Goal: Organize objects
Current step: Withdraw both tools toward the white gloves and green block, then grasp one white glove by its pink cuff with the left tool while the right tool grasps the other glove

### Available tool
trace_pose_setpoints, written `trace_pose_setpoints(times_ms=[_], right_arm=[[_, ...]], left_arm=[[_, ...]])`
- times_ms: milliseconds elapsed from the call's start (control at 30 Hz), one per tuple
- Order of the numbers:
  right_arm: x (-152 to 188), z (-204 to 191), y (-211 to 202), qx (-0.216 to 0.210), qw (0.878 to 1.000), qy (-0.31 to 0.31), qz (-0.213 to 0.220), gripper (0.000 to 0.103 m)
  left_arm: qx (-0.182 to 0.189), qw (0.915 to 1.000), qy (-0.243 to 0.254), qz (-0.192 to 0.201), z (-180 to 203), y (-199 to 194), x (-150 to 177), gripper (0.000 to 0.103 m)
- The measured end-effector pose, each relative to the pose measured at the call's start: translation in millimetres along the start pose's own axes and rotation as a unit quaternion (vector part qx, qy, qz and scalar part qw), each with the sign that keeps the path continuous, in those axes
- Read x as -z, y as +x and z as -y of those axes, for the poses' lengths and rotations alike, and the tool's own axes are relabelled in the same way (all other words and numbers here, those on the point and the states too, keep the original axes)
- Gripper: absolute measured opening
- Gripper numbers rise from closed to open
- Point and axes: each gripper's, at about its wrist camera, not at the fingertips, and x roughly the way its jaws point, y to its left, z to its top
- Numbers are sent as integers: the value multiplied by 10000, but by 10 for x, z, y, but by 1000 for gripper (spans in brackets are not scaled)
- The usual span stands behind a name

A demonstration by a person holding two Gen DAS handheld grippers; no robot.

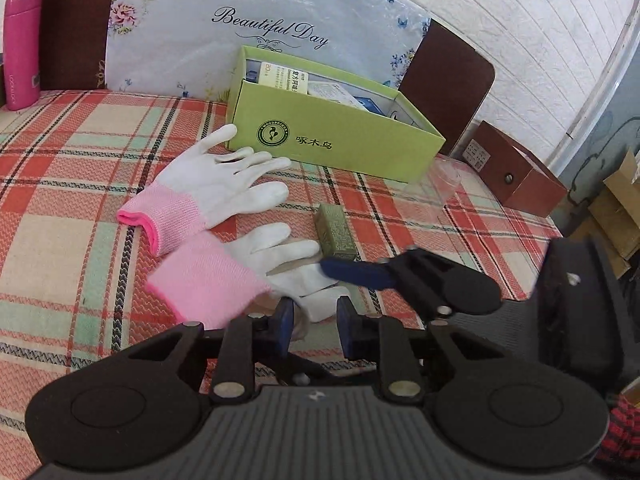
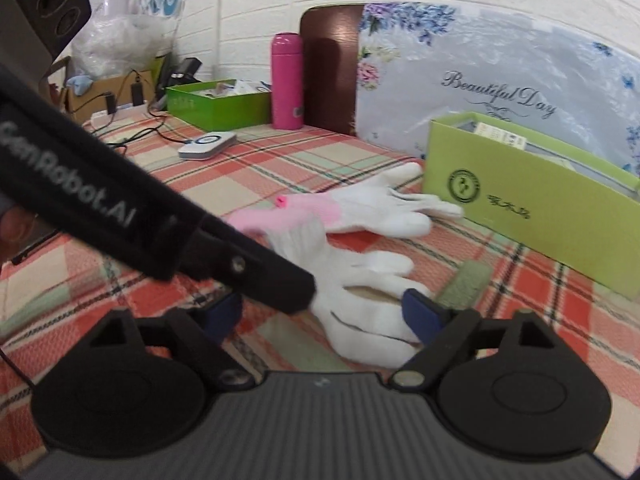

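- The left gripper [image 1: 312, 330] sits low at centre of the left wrist view, its fingers [image 1: 285, 326] nearly together with the near glove's [image 1: 256, 272] white fabric between them; whether the pads actually pinch it is not clear.
- The right gripper [image 2: 320, 314] shows low at centre of the right wrist view, its fingers [image 2: 420, 314] apart, spanning the same glove's finger end [image 2: 360, 320] without pressing on it.
- In the left wrist view the right gripper's blue finger [image 1: 356, 272] reaches in from the right over the glove's fingers, just beside a small olive box [image 1: 338, 232].
- A second glove [image 1: 208, 188] lies above the first, its fingertips touching the open green box [image 1: 340, 148], which already holds packets.
- Everything rests on a plaid-covered bench [image 1: 60, 160]; a pink bottle [image 1: 22, 44] stands at upper left.
- Risk, as a judgement: the limp glove could slip from a thin pinch on loose fabric.
- Risk: the two grippers sit close together and could knock each other or nudge the olive box.
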Motion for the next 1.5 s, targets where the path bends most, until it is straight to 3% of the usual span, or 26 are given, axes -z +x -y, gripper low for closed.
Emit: trace_pose_setpoints(times_ms=[67, 133, 167, 200, 233, 400, 500, 600, 633, 667, 700, 733, 767, 800, 833, 900, 967, 1133, 1233, 1267, 1333, 1500], right_arm=[[-10, 27, 86, -98, 9997, 92, -202, 49], [16, 38, 101, -91, 9995, 127, -290, 34], [21, 43, 84, -49, 9995, 105, -306, 19], [23, 58, 68, -1, 9993, 122, -351, 11], [29, 92, 44, -8, 9990, 202, -396, 5], [107, 249, -229, -85, 9973, 599, -411, 4], [197, 341, -424, 12, 9955, 844, -436, 4], [291, 406, -573, 230, 9945, 910, -465, 4], [317, 428, -607, 263, 9943, 923, -468, 4], [337, 446, -645, 293, 9938, 968, -471, 7], [350, 468, -666, 279, 9931, 1042, -463, 7], [355, 492, -675, 223, 9921, 1150, -456, 16], [355, 511, -679, 174, 9908, 1267, -436, 33], [348, 514, -674, 147, 9899, 1349, -401, 41], [333, 500, -662, 128, 9898, 1369, -363, 52], [292, 437, -634, 55, 9913, 1280, -302, 60], [242, 377, -571, -34, 9921, 1234, -202, 78], [97, 269, -327, -267, 9930, 1128, -231, 83], [52, 160, -180, -283, 9947, 929, -332, 85], [49, 120, -162, -269, 9953, 862, -347, 87], [54, 48, -135, -228, 9964, 746, -340, 91], [104, -132, -24, -336, 9968, 529, -488, 91]], left_arm=[[-69, 10000, -1, 27, 14, -35, -11, 26], [-119, 9998, -44, 147, -5, -124, -42, 43], [-216, 9994, -52, 272, -21, -170, -62, 64], [-371, 9984, -53, 425, -40, -210, -83, 77], [-556, 9968, -53, 566, -63, -234, -112, 78], [-1435, 9862, -20, 826, -302, 18, -381, 82], [-1810, 9816, 38, 609, -464, 376, -535, 82], [-1817, 9831, 56, 215, -539, 645, -589, 82], [-1713, 9850, 133, 149, -532, 694, -576, 82], [-1630, 9863, 239, 72, -526, 728, -560, 72], [-1633, 9859, 356, -62, -494, 763, -506, 48], [-1764, 9827, 555, -54, -454, 762, -456, 44], [-1796, 9809, 751, -53, -411, 727, -409, 31], [-1748, 9812, 811, -123, -389, 680, -368, 18], [-1675, 9825, 795, -167, -380, 606, -317, 13], [-1526, 9852, 734, -278, -385, 454, -194, 12], [-1576, 9841, 756, -317, -386, 274, -34, 12], [-1875, 9799, 626, -280, -427, -8, 186, 17], [-2083, 9762, 609, -53, -453, -10, 107, 53], [-2099, 9759, 600, 32, -457, 15, 68, 70], [-2009, 9768, 724, 127, -460, 88, -1, 73], [-1926, 9767, 930, -200, -503, 383, -87, 76]])
